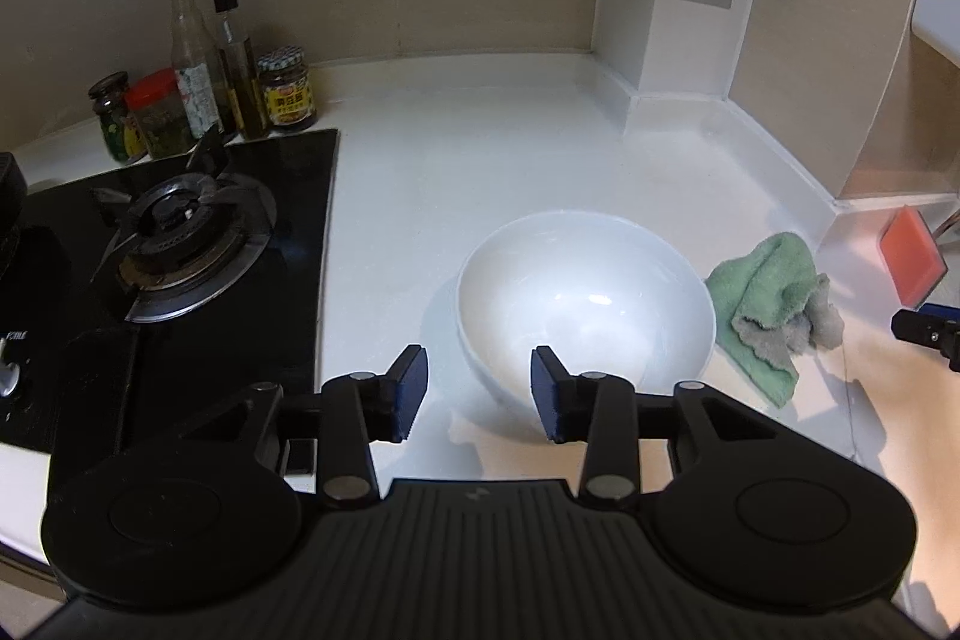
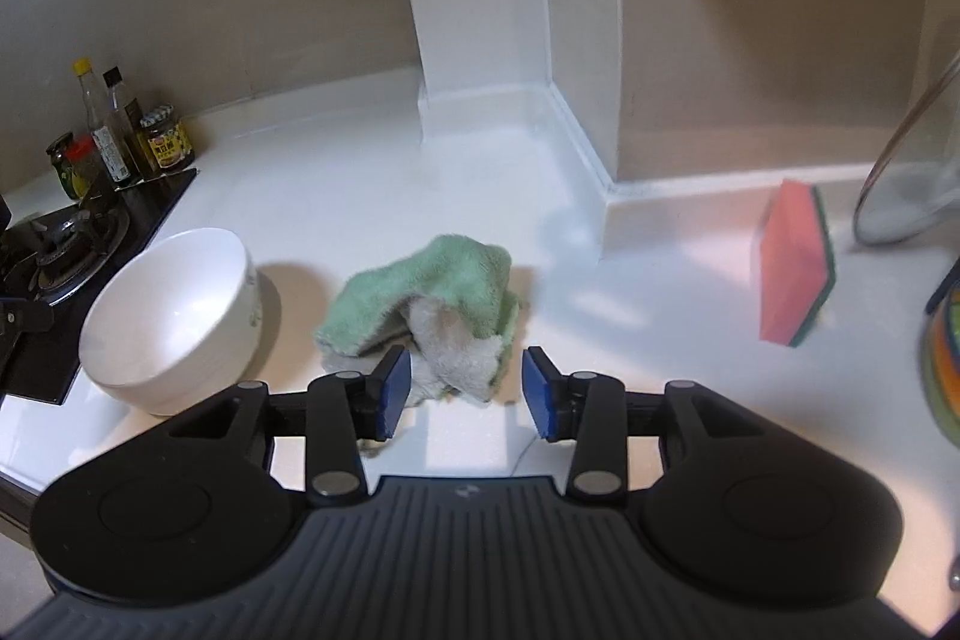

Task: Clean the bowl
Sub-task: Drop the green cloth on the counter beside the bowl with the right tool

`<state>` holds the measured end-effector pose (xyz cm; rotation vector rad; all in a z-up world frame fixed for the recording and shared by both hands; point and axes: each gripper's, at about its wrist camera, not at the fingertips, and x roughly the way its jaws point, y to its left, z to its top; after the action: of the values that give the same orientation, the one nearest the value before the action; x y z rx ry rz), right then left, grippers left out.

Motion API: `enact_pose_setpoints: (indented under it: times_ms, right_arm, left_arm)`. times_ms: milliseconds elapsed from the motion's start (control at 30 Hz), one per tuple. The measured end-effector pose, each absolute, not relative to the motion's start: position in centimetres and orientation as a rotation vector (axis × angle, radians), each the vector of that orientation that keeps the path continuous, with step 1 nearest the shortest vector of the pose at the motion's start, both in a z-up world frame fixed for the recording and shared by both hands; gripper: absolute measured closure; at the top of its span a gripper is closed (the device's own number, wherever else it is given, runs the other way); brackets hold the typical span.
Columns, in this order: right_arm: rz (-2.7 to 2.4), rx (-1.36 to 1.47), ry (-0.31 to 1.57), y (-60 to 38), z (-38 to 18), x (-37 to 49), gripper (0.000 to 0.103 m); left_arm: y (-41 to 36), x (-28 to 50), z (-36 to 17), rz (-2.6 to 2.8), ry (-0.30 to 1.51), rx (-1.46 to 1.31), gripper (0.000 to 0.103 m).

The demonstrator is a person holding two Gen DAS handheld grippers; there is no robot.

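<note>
The white countertop point(image 1: 456, 142) is smooth and glossy, bounded by beige wall tiles and a white boxed column point(image 2: 486, 58) with a slotted grey vent. A black glass gas hob point(image 1: 180, 244) with a round metal burner lies at the left. The bowl point(image 1: 585, 292) stands upright on the countertop between the hob and the cloth, near the hob edge; it is white, round, deep and glazed, and its inside looks bare, with light reflections on the bottom. The cloth point(image 2: 429, 310) is a crumpled terry towel, green on one face and grey on the other, lying just beside the bowl without touching it. A pink sponge point(image 2: 792, 262) with a green scouring layer stands on edge, well apart from the cloth. Only the right wrist view shows a clear glass lid point(image 2: 906, 160) leaning at the right edge and the outer wall of the bowl; only the left wrist view shows the bowl's inside bottom. A group of bottles and jars point(image 1: 204, 76) stands behind the hob. The left gripper point(image 1: 480, 388) has its blue pads spread wide, nothing between them, above the near rim of the bowl. The right gripper point(image 2: 467, 388) is parted, holding nothing, with the near edge of the cloth showing between its fingers
</note>
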<state>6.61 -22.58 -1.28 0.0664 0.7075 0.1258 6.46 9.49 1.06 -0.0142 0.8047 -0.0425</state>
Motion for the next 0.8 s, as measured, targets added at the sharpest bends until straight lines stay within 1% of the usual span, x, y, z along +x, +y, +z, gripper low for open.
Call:
enact_pose_setpoints:
  times_ms: [367, 800]
  right_arm:
    - [0.140, 0.023, 0.664, -17.8, -0.1, 2.5, 0.066]
    - [0.200, -0.039, 0.653, -17.0, 1.1, 3.7, 0.066]
  left_arm:
    - [8.9, 2.9, 1.3, -0.106, 0.760, -0.020, 0.058]
    - [6.6, 2.9, 1.7, -0.085, 0.766, -0.009, 0.058]
